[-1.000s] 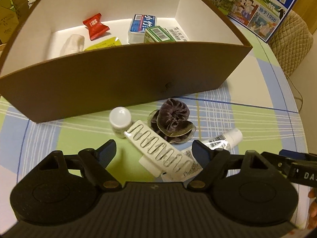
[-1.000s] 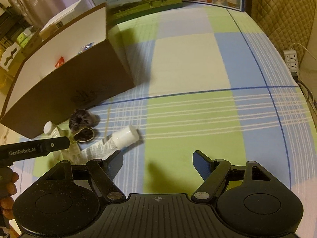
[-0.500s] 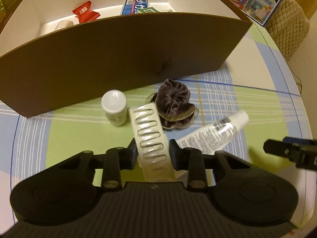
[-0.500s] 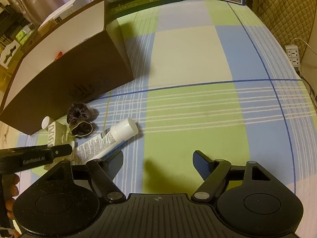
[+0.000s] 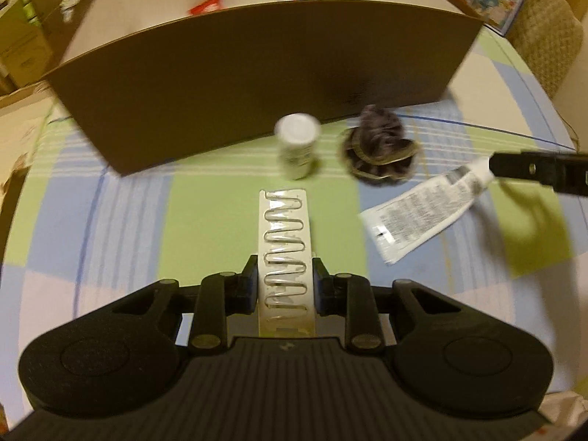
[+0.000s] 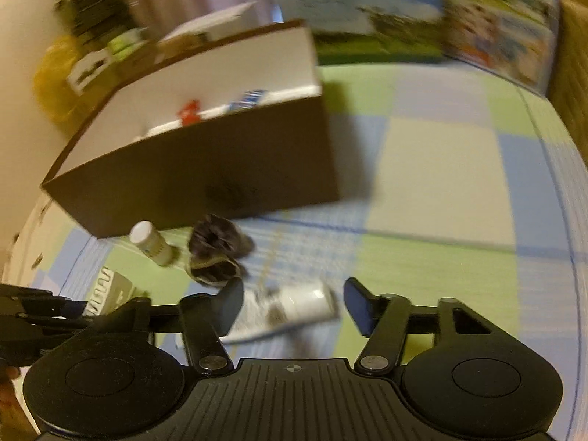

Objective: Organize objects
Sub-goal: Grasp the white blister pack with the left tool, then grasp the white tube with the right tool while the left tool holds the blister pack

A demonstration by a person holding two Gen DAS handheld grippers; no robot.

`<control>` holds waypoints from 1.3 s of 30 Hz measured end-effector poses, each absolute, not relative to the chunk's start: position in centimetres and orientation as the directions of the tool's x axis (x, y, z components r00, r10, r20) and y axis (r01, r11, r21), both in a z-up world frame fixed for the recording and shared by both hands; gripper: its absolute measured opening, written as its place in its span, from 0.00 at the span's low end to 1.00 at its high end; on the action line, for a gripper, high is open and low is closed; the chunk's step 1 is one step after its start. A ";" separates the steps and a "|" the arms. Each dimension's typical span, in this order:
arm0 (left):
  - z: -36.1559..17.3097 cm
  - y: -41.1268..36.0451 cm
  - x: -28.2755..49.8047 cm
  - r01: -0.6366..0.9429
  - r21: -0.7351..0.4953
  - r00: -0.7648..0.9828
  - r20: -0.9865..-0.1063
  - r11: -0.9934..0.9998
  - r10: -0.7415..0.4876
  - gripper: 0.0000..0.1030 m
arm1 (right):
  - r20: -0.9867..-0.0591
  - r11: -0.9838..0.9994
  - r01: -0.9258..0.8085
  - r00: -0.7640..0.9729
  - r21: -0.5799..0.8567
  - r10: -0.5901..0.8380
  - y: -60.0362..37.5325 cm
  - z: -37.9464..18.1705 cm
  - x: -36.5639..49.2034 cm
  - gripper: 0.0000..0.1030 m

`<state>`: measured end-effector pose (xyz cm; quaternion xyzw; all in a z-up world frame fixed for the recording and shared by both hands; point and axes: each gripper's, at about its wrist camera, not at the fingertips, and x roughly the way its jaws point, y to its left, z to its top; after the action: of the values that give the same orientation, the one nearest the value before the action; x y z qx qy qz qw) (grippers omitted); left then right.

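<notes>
Left gripper (image 5: 283, 286) clamped on stiff, light blister strip (image 5: 284, 242) in front of box (image 5: 257, 73); right gripper (image 6: 294, 307), just narrowing w/ jaws apart, straddles soft tube (image 6: 290, 310) nr cap, best pinched there.

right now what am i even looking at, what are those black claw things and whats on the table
These are two hand-held claws, one in each of a person's hands, each with a camera looking along its fingers. In the left camera's picture, the left claw is clamped on a white blister strip. In the right camera's picture, the right claw is open, its jaws just closing around a white tube without pressing it yet. On the checked tablecloth also lie a small white bottle and a dark scrunchie, before a brown box holding a few packets.
</notes>
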<state>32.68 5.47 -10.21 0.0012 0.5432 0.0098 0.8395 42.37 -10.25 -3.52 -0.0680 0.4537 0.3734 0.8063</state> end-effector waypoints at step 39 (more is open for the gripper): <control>-10.1 7.4 29.2 -0.117 0.016 0.386 -0.921 0.993 0.061 0.23 | -0.872 0.385 -0.922 0.161 0.033 0.462 -7.1 -6.1 34.3 0.38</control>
<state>29.24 7.36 -10.05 -0.0254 0.5517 0.0532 0.8320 34.34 -7.08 -6.13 -0.2684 0.4290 0.4851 0.7132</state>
